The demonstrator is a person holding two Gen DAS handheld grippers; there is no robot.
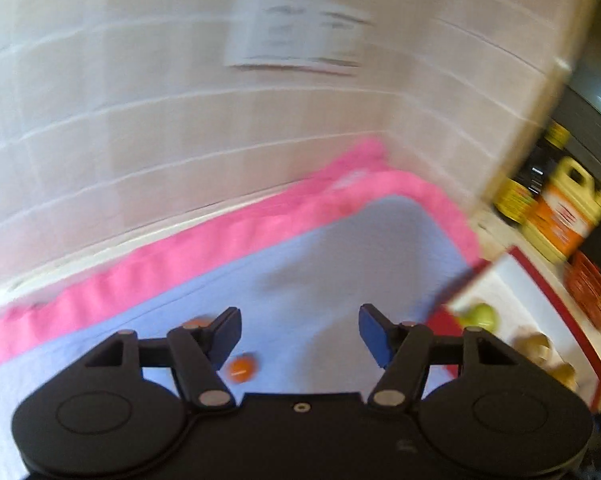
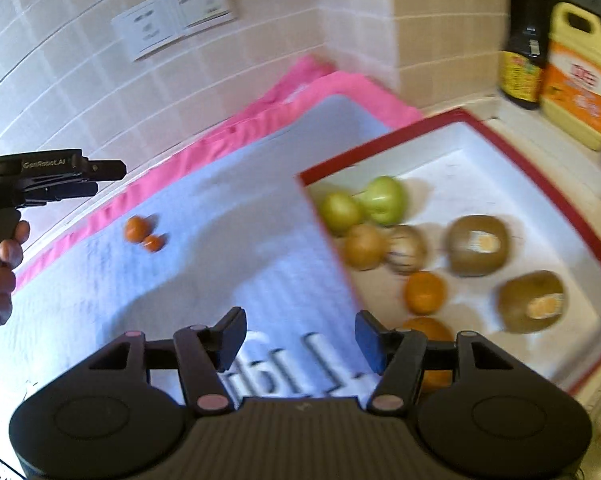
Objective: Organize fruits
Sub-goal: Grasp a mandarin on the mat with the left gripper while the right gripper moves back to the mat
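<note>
— Right wrist view first: what sits in the red-rimmed tray (image 2: 540,184)?

— Fruit on its white floor. Two green fruits (image 2: 364,204) touch near the tray's 10 o'clock corner. Just below them lie a small brown fruit (image 2: 362,246) and a striped one (image 2: 406,248), side by side. Two kiwis with stickers (image 2: 478,245) lie toward 3 o'clock, apart from each other. An orange (image 2: 424,293) sits near the middle, and a second orange (image 2: 430,330) is partly hidden behind the right gripper (image 2: 300,338).

— Is that gripper holding anything?

— No. Its jaws stand apart with nothing between them, only pale blue cloth (image 2: 220,240) underneath.

— Any fruit outside the tray?

— Two small orange fruits (image 2: 144,234) lie touching on the cloth, at about 10 o'clock from the right gripper and well apart from it.

— And the left wrist view?

— Blurred. The left gripper (image 1: 300,334) is released, nothing between its fingers. One small orange fruit (image 1: 241,367) lies just below the left fingertip; another is mostly hidden behind that finger. The tray shows at 3 o'clock.
</note>
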